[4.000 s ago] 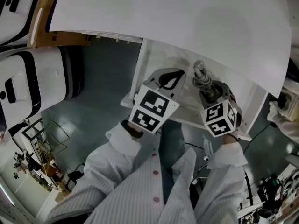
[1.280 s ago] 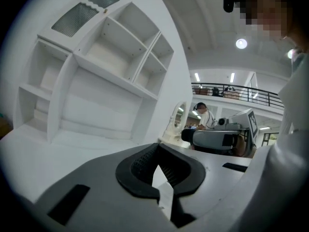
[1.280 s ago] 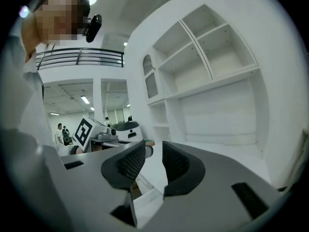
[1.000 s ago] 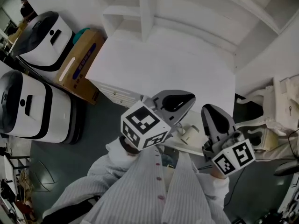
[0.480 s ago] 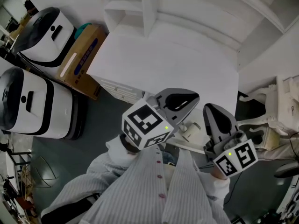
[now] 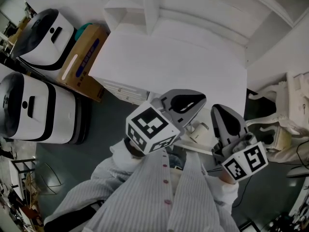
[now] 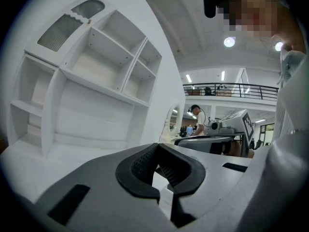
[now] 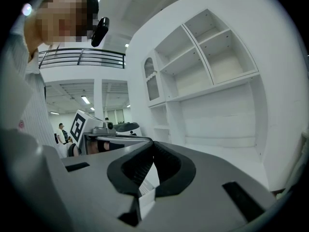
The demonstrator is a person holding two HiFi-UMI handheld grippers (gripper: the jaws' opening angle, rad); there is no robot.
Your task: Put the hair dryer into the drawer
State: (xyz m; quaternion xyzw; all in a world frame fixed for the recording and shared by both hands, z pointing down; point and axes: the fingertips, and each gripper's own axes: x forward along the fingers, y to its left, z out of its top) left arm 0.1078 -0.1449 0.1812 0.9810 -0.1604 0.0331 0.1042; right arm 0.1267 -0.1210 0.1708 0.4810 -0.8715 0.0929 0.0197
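Note:
My left gripper [image 6: 193, 100] and right gripper [image 6: 221, 111] hang side by side at the front edge of the white desk [image 6: 159, 62], both pointing at it. In the left gripper view the left gripper [image 7: 157, 146] is shut, tips touching, nothing between them. The right gripper [image 8: 153, 144] is likewise shut and empty. Under the desktop a white drawer [image 6: 195, 149] sticks out a little, mostly hidden by the grippers. A small pale object [image 6: 198, 132] shows in the gap between them. I cannot see the hair dryer in any current view.
A white shelf unit [image 6: 140, 8] stands at the back of the desk. Two white-and-black machines [image 6: 41, 33] [image 6: 34, 110] and a cardboard box [image 6: 82, 57] stand on the floor at the left. White furniture [image 6: 282, 124] crowds the right side.
Four seconds ago both grippers were over the open drawer with the hair dryer lying in it; now they are drawn back and the drawer is mostly hidden. Over the last second nothing has visibly moved.

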